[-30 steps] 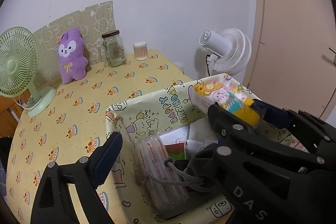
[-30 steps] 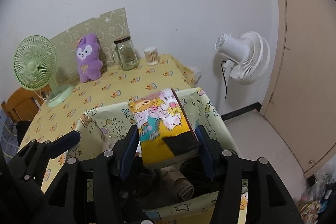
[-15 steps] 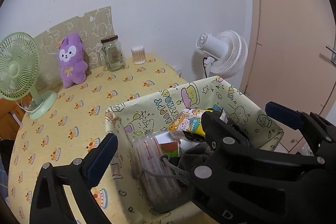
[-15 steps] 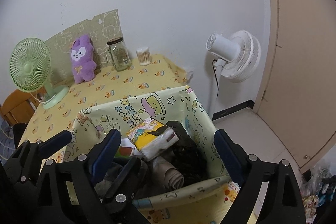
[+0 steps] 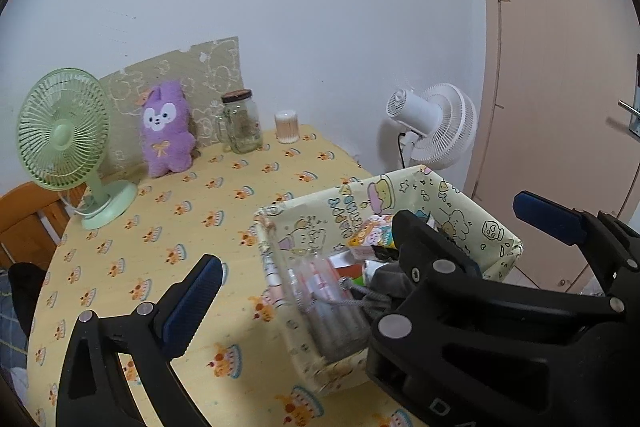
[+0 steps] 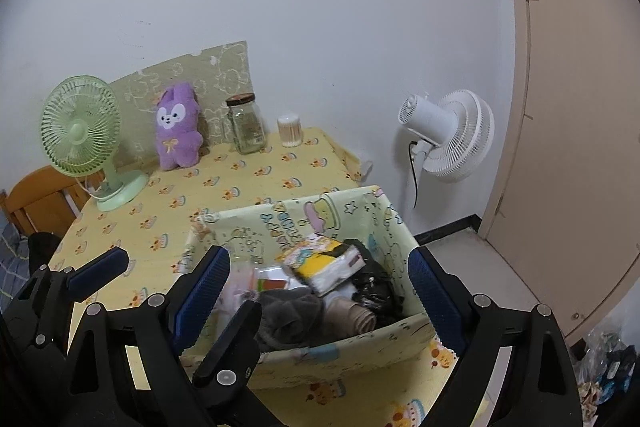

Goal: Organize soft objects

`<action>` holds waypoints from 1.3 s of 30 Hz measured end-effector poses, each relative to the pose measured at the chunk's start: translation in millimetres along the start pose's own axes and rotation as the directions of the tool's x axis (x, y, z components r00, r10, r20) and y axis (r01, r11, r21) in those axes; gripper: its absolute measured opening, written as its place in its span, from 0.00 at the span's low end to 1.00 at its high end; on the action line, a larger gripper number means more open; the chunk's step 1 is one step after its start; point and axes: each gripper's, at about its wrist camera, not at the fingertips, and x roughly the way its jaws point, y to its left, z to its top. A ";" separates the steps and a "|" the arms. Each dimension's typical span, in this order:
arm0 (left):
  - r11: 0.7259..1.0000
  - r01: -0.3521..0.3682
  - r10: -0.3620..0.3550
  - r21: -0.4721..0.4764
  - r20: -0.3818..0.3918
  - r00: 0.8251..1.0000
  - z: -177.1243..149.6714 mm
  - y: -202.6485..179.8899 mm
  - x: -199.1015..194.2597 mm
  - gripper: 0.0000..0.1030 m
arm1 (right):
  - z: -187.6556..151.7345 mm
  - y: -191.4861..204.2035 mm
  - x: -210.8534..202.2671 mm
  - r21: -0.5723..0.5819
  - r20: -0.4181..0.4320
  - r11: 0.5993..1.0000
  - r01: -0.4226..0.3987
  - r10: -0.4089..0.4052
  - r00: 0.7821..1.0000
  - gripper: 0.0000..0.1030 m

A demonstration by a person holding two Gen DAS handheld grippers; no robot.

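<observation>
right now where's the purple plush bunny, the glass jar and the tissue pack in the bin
purple plush bunny [image 6: 176, 131]: right wrist view, on its belly
glass jar [image 6: 247, 127]: right wrist view, on its glass body
tissue pack [image 6: 324, 263]: right wrist view, on its yellow wrapper

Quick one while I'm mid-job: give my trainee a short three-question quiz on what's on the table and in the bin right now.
1. True or false: the purple plush lies inside the fabric bin.
2. What lies on top of the bin's pile? A) cartoon tissue pack B) glass jar C) green fan
3. Fill in: the right hand-held gripper holds ____.

Key:
1. False; it stands at the wall, beside the glass jar.
2. A, the cartoon tissue pack.
3. Nothing; its jaws are open, over the bin.
</observation>
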 end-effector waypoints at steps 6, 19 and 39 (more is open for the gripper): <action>0.999 -0.026 0.027 -0.024 0.028 0.999 -5.4 16.7 -20.5 1.00 | -1.7 19.4 -19.2 -0.020 0.025 1.000 -0.011 0.012 1.000 0.90; 0.984 -0.123 0.136 -0.127 0.098 0.986 -24.5 71.4 -78.1 1.00 | -3.7 71.1 -62.2 -0.091 0.112 0.992 -0.085 0.095 0.989 0.92; 0.941 -0.252 0.286 -0.225 0.135 0.949 -56.6 121.2 -131.4 1.00 | -21.5 103.8 -98.3 -0.113 0.170 0.984 -0.139 0.157 0.973 0.93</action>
